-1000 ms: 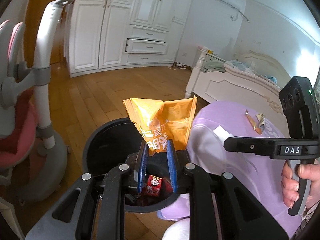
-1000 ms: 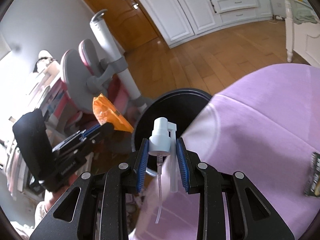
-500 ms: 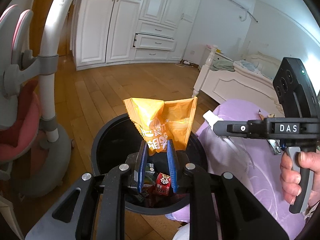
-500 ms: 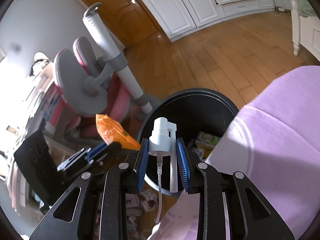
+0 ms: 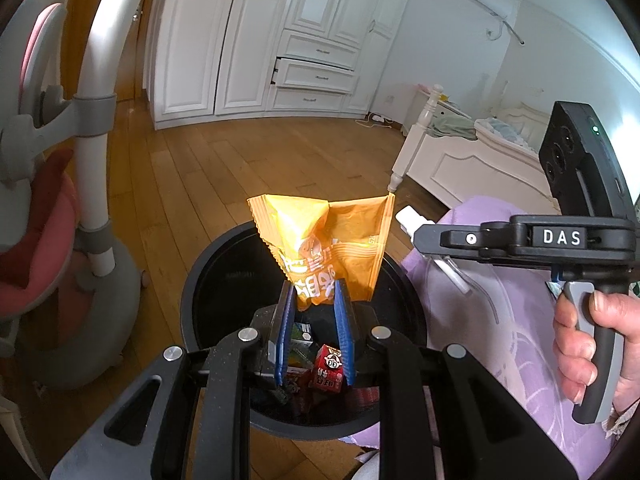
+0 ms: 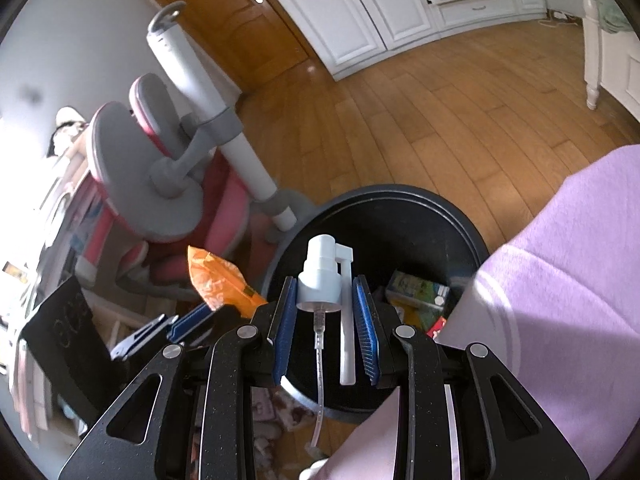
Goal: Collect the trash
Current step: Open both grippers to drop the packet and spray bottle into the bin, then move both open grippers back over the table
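**Both tongs now over the bin**

Since the earlier frames, both tongs have drifted over the black trash bin (image 5: 224, 280), and more of its contents show. Left tongs (image 5: 314, 300) are clamped on the lower corner of an orange snack wrapper (image 5: 324, 248), which stands up over the bin's mouth. Right tongs (image 6: 326, 304) are closed on a white spray pump (image 6: 320, 276), its clear tube (image 6: 318, 364) hanging down over the bin's near rim. Inside the bin lie a red carton (image 5: 329, 368) and a green box (image 6: 414, 292). Purple bedding (image 6: 560, 280) borders the bin at 3 o'clock; a pink chair (image 6: 160, 184) stands at 10 o'clock.
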`<state>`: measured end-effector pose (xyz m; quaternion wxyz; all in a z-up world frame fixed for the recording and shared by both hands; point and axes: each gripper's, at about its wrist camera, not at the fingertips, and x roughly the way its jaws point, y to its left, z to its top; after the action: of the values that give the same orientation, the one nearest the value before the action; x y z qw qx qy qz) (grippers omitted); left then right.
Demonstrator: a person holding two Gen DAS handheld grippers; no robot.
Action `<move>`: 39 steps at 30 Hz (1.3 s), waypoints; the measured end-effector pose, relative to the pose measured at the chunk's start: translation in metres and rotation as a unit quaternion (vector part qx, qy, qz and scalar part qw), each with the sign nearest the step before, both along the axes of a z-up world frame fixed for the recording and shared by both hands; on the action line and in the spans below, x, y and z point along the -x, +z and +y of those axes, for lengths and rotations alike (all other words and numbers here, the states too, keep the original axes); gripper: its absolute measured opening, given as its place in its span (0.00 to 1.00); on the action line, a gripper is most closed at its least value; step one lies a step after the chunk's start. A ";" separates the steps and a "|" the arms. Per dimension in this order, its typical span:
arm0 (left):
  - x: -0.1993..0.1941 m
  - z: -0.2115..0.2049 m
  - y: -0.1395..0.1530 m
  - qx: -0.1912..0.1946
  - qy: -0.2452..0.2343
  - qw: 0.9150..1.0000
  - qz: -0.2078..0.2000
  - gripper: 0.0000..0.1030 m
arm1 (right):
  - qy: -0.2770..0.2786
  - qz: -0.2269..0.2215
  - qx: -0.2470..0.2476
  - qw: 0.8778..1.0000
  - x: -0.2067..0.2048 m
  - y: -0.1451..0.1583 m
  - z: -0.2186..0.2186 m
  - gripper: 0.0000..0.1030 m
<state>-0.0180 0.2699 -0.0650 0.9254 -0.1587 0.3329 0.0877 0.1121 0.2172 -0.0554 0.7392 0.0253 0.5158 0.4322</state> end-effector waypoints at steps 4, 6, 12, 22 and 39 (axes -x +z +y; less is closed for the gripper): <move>-0.004 0.000 0.001 -0.009 0.005 1.000 0.005 0.26 | -0.004 0.005 -0.005 1.000 -0.008 0.000 0.003 0.37; -0.004 -0.001 0.003 -0.016 0.013 1.000 0.007 0.53 | -0.010 0.001 -0.007 1.000 -0.011 0.001 0.000 0.55; 0.001 -0.007 0.016 -0.030 0.023 0.999 -0.014 0.74 | -0.023 -0.001 -0.018 1.000 -0.015 0.006 -0.018 0.66; -0.008 -0.042 0.030 -0.041 -0.013 0.999 -0.021 0.81 | -0.039 -0.010 -0.040 0.998 -0.006 0.021 -0.068 0.66; -0.047 -0.161 0.037 -0.051 -0.149 0.988 0.002 0.95 | -0.126 -0.053 -0.046 0.989 0.000 0.041 -0.218 0.66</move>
<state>0.0291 0.1088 -0.0281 0.9343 -0.0598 0.3499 -0.0338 0.1122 -0.0004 -0.0144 0.8124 0.1012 0.4480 0.3594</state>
